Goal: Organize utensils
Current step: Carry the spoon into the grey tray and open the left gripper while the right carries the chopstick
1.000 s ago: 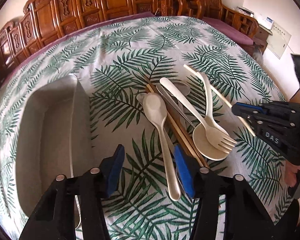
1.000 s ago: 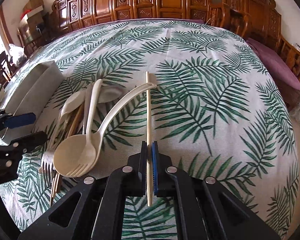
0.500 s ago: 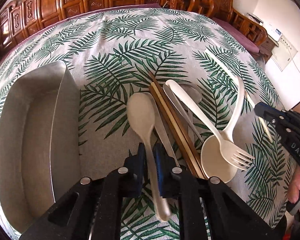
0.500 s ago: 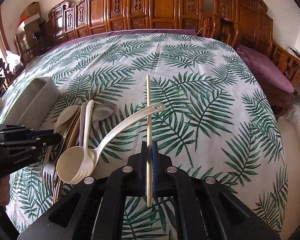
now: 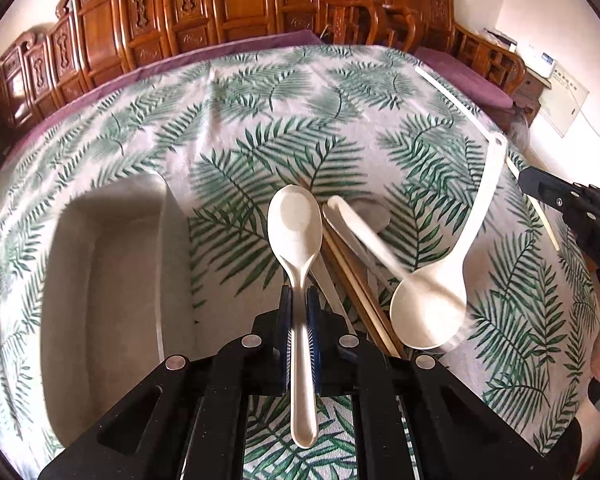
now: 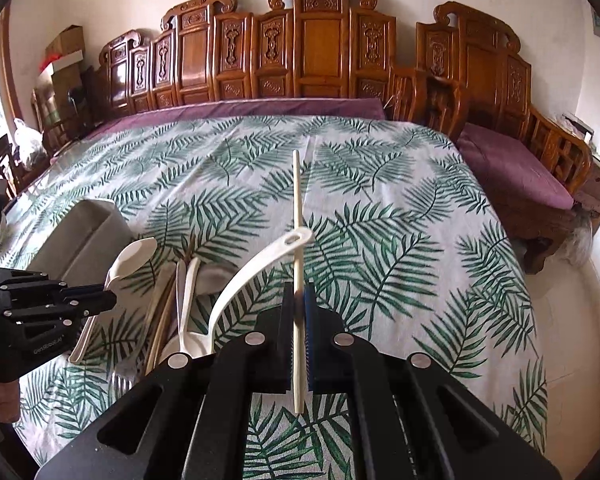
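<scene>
My left gripper [image 5: 300, 300] is shut on the handle of a cream spoon [image 5: 296, 232] and holds it above the table, just right of the grey tray [image 5: 112, 280]. My right gripper [image 6: 299, 292] is shut on a pale chopstick [image 6: 297, 208] and holds it raised. A cream ladle [image 6: 256, 268] hangs with its handle hole threaded on that chopstick; its bowl [image 5: 428, 312] is lifted over the pile. Brown chopsticks [image 5: 356, 288], a cream fork and metal utensils lie in the pile [image 6: 172, 304].
The table wears a palm-leaf cloth [image 6: 400, 240]. Carved wooden benches [image 6: 320, 52] with purple cushions stand behind and to the right. The grey tray also shows at the left in the right wrist view [image 6: 80, 236]. Cardboard boxes [image 6: 62, 56] stand at far left.
My left gripper has closed on the cream spoon and lifted it. My right gripper has risen with the chopstick, and the ladle has come up with it.
</scene>
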### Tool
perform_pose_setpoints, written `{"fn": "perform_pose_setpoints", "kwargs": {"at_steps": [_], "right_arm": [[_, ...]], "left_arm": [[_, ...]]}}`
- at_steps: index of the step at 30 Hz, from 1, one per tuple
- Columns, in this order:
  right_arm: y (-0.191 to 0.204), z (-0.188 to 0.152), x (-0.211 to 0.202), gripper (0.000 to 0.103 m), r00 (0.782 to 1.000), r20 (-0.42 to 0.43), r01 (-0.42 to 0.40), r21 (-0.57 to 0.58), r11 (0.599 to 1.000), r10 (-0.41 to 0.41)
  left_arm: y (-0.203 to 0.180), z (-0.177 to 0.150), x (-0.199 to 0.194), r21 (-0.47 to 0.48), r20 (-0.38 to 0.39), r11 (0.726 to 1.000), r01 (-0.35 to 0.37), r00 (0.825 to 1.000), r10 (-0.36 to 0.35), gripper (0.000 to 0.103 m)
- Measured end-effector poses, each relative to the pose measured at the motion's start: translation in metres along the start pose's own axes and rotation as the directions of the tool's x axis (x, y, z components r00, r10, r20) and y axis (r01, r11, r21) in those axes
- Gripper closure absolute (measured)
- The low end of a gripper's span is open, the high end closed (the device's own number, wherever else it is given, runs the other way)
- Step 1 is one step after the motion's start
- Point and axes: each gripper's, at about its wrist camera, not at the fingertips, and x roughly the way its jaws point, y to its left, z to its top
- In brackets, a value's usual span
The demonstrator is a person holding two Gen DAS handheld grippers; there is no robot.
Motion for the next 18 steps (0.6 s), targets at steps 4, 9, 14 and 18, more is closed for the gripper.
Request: {"fn": "perform_pose_setpoints", "kwargs": {"at_steps": [4,9,14,18], "right_arm": [[0.002,0.006,-0.011,0.097,1.000,0.025,0.009,0.000,1.000,-0.009],[0.015,0.013,-0.021,0.098,0.999,0.050,0.007,-0.028,1.000,-0.005],[0.029,0.018,-0.034,0.098,0.997,0.074,0.008,-0.049,0.999,-0.005],[0.043,0.029,-0.051,0.098,0.995,0.097,0.007,-0.078,0.997,0.001]], "left_arm": [[0.005,0.004,-0.017,0.003,0.032,1.000,-0.006,0.999,0.006,0.096],[0.015,0.003,-0.038,-0.005,0.062,1.000,-0.002,0.998,0.002,0.096],[0.030,0.002,-0.058,-0.003,0.093,1.000,-0.011,0.996,0.011,0.096],[0.042,0.002,-0.070,-0.016,0.112,1.000,-0.015,0.994,0.016,0.096]]}}
